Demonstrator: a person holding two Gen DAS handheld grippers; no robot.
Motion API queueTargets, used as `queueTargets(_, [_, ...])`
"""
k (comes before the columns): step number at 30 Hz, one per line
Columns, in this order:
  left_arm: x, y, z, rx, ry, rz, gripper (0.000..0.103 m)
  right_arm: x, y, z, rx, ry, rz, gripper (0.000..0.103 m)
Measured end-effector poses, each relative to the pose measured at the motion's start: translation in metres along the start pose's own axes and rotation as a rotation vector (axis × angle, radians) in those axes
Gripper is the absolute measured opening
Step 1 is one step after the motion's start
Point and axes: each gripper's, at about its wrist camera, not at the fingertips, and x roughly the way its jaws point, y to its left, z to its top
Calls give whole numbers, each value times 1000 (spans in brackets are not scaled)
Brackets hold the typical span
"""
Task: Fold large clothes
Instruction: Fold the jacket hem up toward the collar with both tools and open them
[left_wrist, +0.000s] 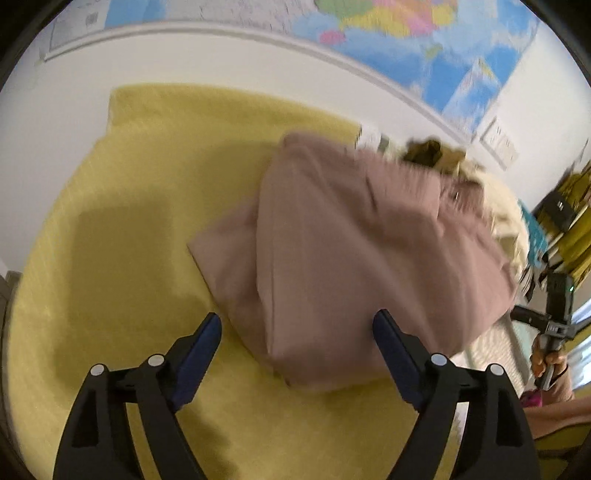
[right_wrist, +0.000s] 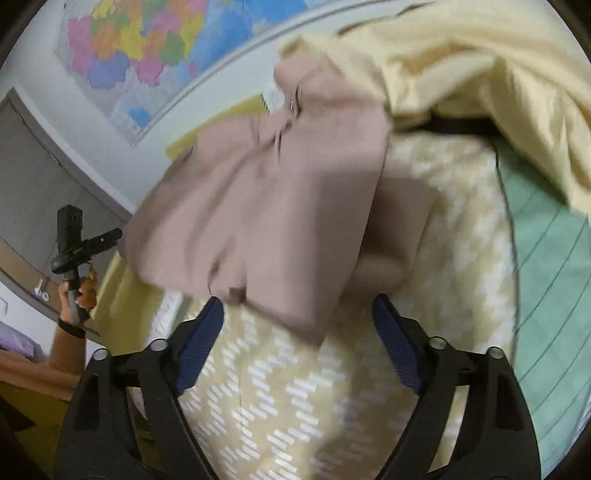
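Observation:
A dusty-pink garment (left_wrist: 351, 258) lies in a loosely folded heap on a yellow blanket (left_wrist: 129, 221). My left gripper (left_wrist: 297, 326) is open and empty, its jaws wide apart just in front of the heap's near edge. The garment also shows in the right wrist view (right_wrist: 288, 199), blurred, partly over a cream patterned quilt (right_wrist: 295, 398). My right gripper (right_wrist: 297, 314) is open and empty, close to the garment's lower edge. The other hand-held gripper shows at the right edge of the left wrist view (left_wrist: 554, 314) and at the left of the right wrist view (right_wrist: 74, 251).
A pale yellow cloth (right_wrist: 480, 74) is piled behind the garment, next to a green striped sheet (right_wrist: 554, 277). A coloured wall map (left_wrist: 406, 37) hangs on the white wall behind. A grey cabinet (right_wrist: 37, 177) stands at the left in the right wrist view.

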Motion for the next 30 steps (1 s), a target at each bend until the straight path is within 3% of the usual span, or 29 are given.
queueTargets(2, [9, 0, -5, -11, -3, 2, 71, 4, 2, 0, 12, -30, -15, 47])
queueTargets(4, [8, 7, -5, -65, -25, -35, 44, -1, -2, 6, 40, -47, -3, 23])
queueTargets(5, [7, 11, -3, -95, -22, -52, 37, -10, -4, 10, 44, -67, 7, 14])
queueTargets(7, [2, 14, 3, -123, -27, -51, 20, -31, 3, 19, 5, -107, -12, 10])
queueTargets(9, [-5, 15, 7, -136, -38, -44, 15, -54, 16, 30, -53, -155, -58, 4])
queueTargets(12, [-13, 17, 9, -151, -52, -39, 14, -94, 20, 39, -81, -246, -90, 0])
queueTargets(13, [-9, 21, 7, -167, -39, -38, 14, -99, 14, 39, -69, -266, -152, 0])
queueTargets(15, [1, 30, -1, -199, -2, -50, 25, -94, -11, 33, 17, -232, -160, 0])
queueTargets(18, [-1, 33, -8, -210, -35, -74, 31, -73, -32, 21, 102, -159, -106, 2])
queueTargets(20, [-13, 32, -9, -199, -75, -56, 40, -60, -34, 16, 140, -138, -35, 12])
queueTargets(21, [-18, 33, -10, -202, -86, -54, 45, -54, -37, 16, 168, -141, -4, 41])
queueTargets(23, [-32, 35, -11, -207, -119, -69, 50, -50, -35, 21, 184, -171, 27, 77])
queueTargets(24, [-37, 35, -11, -213, -131, -67, 57, -48, -35, 27, 187, -186, 49, 86])
queueTargets(27, [-56, 34, -16, -222, -159, -51, 61, -34, -37, 42, 207, -174, 87, 89])
queueTargets(30, [-59, 28, -27, -226, -129, -47, 66, -23, -40, 52, 207, -148, 58, 90])
